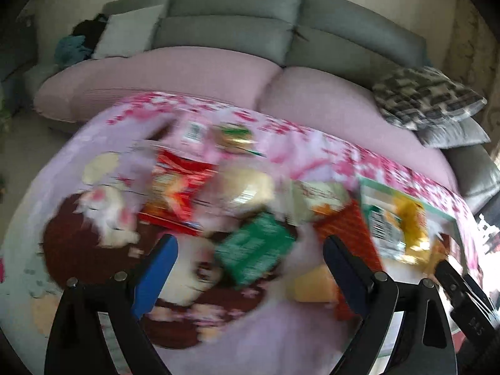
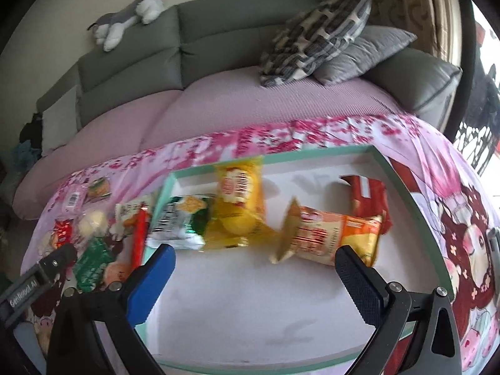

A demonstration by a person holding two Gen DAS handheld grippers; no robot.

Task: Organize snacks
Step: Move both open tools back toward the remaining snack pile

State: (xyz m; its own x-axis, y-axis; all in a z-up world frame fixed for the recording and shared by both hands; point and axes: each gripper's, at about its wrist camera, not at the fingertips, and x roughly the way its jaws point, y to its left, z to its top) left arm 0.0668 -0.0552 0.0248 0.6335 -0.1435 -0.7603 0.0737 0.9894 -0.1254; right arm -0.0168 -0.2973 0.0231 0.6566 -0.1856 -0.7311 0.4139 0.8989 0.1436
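Observation:
In the left wrist view, loose snack packets lie on the pink printed cloth: a green packet point(image 1: 254, 250), a red packet point(image 1: 178, 190), a pale round bun packet point(image 1: 247, 189) and an orange packet point(image 1: 347, 234). My left gripper point(image 1: 250, 268) is open and empty just above the green packet. In the right wrist view, a white tray with a green rim point(image 2: 415, 200) holds a yellow packet point(image 2: 240, 197), a green-and-silver packet point(image 2: 181, 218), an orange packet point(image 2: 331, 234) and a red packet point(image 2: 367, 193). My right gripper point(image 2: 256, 275) is open and empty over the tray.
A grey sofa point(image 2: 218, 31) with a pink seat cover point(image 2: 250, 109) stands behind the table. Patterned and grey cushions point(image 2: 322, 40) lie at its right end. A plush toy point(image 2: 131, 15) lies on the backrest. The left gripper point(image 2: 47, 268) shows at the lower left of the right wrist view.

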